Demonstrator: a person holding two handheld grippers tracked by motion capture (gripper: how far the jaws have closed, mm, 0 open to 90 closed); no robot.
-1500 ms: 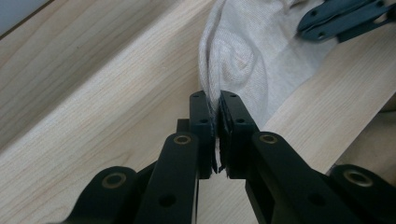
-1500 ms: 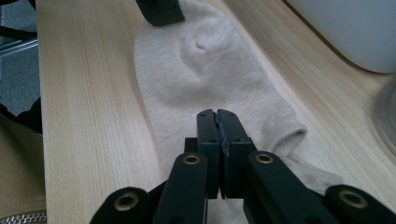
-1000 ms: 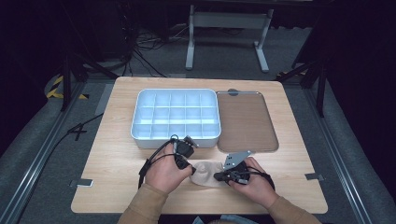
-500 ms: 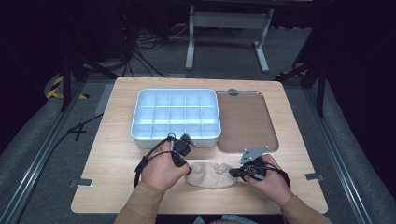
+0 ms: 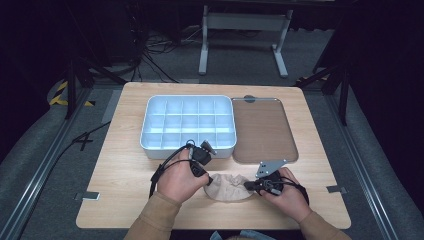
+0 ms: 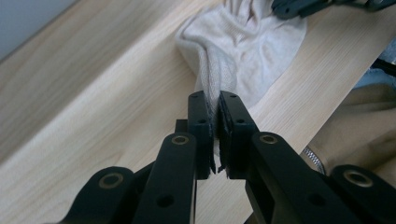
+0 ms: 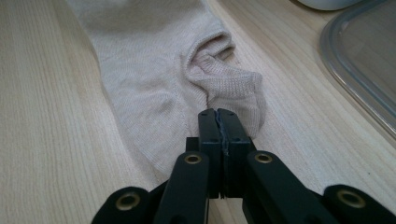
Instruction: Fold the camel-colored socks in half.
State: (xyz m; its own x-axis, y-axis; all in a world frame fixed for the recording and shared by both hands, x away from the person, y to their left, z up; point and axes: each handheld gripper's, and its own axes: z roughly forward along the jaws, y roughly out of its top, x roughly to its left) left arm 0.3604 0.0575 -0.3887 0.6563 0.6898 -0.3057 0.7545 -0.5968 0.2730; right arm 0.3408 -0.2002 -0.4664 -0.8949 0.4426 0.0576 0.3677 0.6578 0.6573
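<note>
Lying near the front edge of the worktop [image 5: 120, 165], about midway between its left and right edges, a beige sock [image 5: 229, 187] was stretched between the two tools. At its left end, the left tool [image 5: 206, 179] had its jaws pressed together on a fold of the fabric, which showed pinched between the pads in the left gripper view [image 6: 212, 100]. At the sock's right end, the right tool [image 5: 248, 185] was closed tight on the rounded tip of the fabric, seen in the right gripper view [image 7: 218, 114]. Behind the left hand, toward the middle of the worktop, stood a white divided tray [image 5: 150, 145] with many compartments. Just beside it on the right lay a brown flat lid [image 5: 262, 130], reaching toward the rear right corner.
</note>
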